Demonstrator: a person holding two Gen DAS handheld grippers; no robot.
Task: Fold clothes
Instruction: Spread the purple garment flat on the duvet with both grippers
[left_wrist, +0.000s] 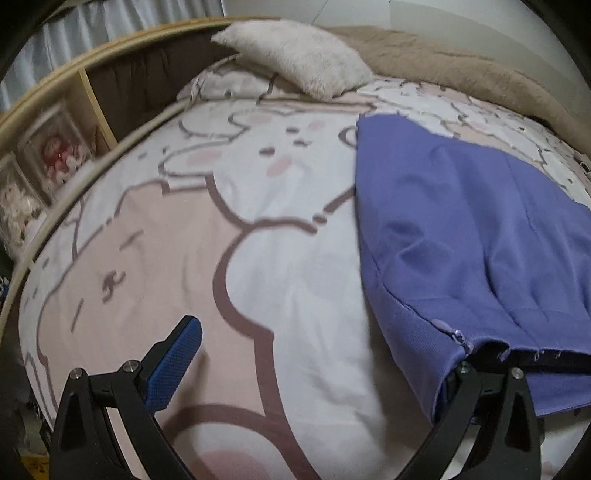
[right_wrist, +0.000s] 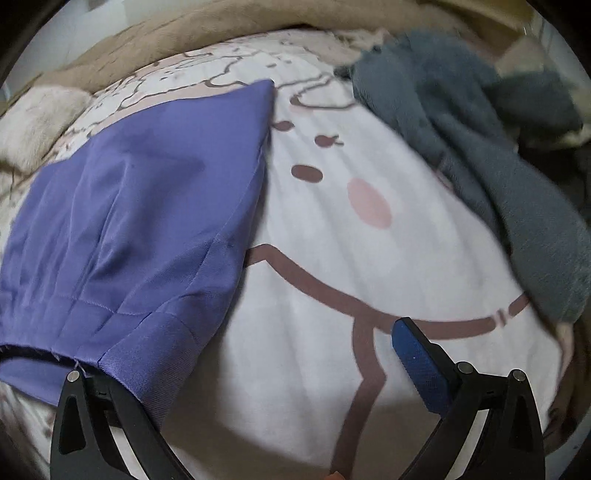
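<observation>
Up close, a purple skirt (left_wrist: 461, 236) lies flat on a bed (left_wrist: 258, 240) whose cover shows cartoon animals; the waistband, with a small zipper, is nearest. Both the left gripper (left_wrist: 314, 373) and the right gripper (right_wrist: 251, 369) have jaws spread wide, each with one finger hidden at a waistband corner and the other over bare cover. Farther off, only the left view shows a white pillow (left_wrist: 295, 55); only the right shows a grey fleece garment (right_wrist: 498, 155).
</observation>
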